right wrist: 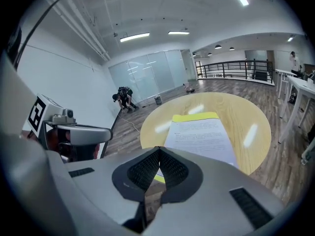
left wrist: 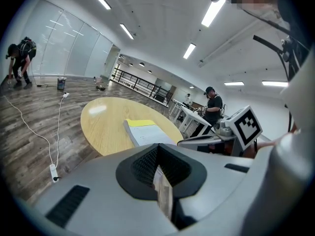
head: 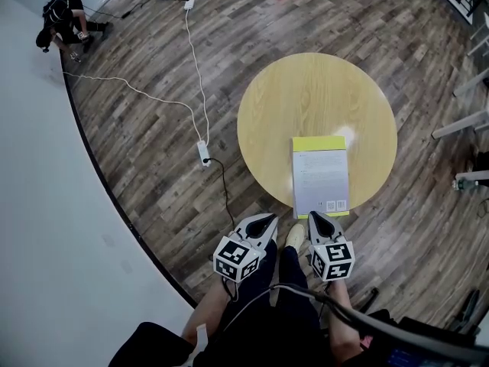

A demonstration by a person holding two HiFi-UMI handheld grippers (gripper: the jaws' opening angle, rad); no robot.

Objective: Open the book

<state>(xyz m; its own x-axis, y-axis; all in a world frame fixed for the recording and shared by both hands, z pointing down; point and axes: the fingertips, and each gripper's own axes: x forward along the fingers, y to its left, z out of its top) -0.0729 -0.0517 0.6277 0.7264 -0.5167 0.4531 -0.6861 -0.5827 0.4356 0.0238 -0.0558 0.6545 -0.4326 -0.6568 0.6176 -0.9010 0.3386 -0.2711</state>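
The book [head: 321, 176] lies shut on the round wooden table [head: 275, 113], near its front right edge; its cover is white with a yellow band at the far end. It also shows in the left gripper view [left wrist: 143, 132] and the right gripper view [right wrist: 201, 133]. Both grippers hang side by side in front of the table, short of the book and apart from it. My left gripper [head: 271, 219] [left wrist: 157, 145] is shut with nothing in it. My right gripper [head: 312, 216] [right wrist: 158, 149] is shut and empty too, its tip just before the book's near edge.
A white cable with a power strip [head: 204, 153] runs across the wooden floor left of the table. A person [head: 65, 21] crouches far off by the white wall. Another person [left wrist: 213, 106] stands at white tables [left wrist: 189, 116] beyond. My legs and a shoe [head: 296, 237] are below the grippers.
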